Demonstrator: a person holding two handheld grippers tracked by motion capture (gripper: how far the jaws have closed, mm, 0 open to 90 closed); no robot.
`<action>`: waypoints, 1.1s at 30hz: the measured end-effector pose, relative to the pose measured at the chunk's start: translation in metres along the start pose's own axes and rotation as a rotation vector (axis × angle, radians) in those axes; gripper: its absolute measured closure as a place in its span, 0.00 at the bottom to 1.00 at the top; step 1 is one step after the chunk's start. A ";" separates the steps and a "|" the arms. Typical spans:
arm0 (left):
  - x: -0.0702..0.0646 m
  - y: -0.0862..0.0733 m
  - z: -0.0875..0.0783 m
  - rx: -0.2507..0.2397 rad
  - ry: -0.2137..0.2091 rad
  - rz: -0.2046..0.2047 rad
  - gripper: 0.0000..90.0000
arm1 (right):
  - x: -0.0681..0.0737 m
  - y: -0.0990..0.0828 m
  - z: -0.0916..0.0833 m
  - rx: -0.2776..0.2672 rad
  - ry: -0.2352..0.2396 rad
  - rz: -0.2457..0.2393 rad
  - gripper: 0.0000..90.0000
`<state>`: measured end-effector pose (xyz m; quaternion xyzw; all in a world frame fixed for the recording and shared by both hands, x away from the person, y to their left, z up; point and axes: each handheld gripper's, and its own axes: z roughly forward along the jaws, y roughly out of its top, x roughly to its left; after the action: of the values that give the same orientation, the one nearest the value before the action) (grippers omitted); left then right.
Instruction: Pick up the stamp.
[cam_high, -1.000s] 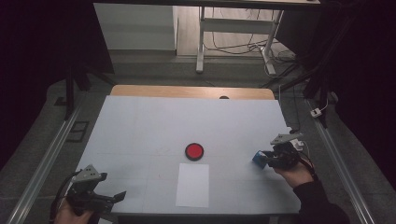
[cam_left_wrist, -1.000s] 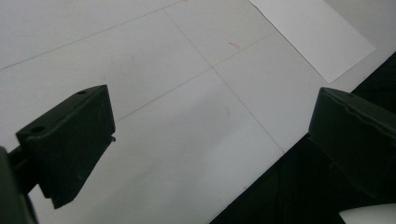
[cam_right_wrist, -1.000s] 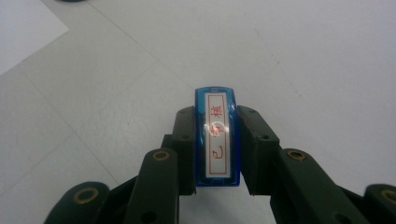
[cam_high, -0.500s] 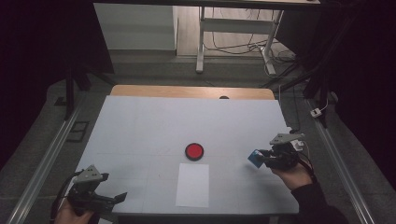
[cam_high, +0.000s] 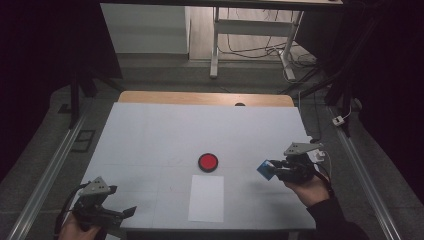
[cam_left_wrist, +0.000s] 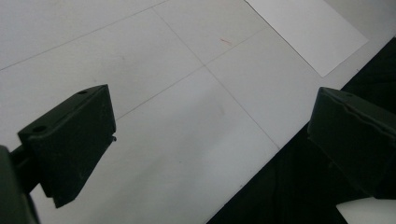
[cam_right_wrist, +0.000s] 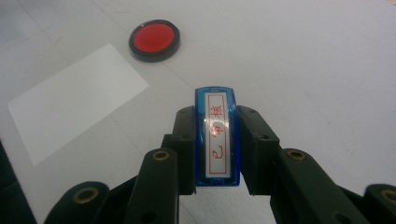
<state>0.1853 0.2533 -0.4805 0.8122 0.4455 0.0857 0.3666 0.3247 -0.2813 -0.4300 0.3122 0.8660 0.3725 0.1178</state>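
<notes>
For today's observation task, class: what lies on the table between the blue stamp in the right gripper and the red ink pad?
Nothing: in the right gripper view, bare white table separates the blue stamp from the red ink pad. The sheet of paper lies off to one side.

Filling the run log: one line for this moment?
right tool: shut on blue stamp | left tool: open | ink pad, paper: untouched

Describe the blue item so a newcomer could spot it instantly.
On the white table, look toward its right edge, where the right tongs are shut on the blue stamp. Unlike the round red ink pad and white paper, it is narrow, with a red-lettered white label.
</notes>
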 end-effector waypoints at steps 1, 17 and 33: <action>0.000 0.000 0.000 0.000 0.000 0.000 0.02 | 0.001 0.001 0.000 -0.003 0.006 -0.003 0.78; 0.000 0.000 0.000 0.001 -0.003 0.001 0.02 | 0.029 0.017 0.008 -0.029 0.069 -0.040 0.78; 0.001 0.000 0.000 -0.001 -0.008 0.000 0.02 | 0.056 0.036 0.031 -0.028 0.146 -0.115 0.78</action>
<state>0.1859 0.2538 -0.4807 0.8124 0.4440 0.0825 0.3688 0.3108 -0.2091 -0.4238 0.2322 0.8835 0.3989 0.0798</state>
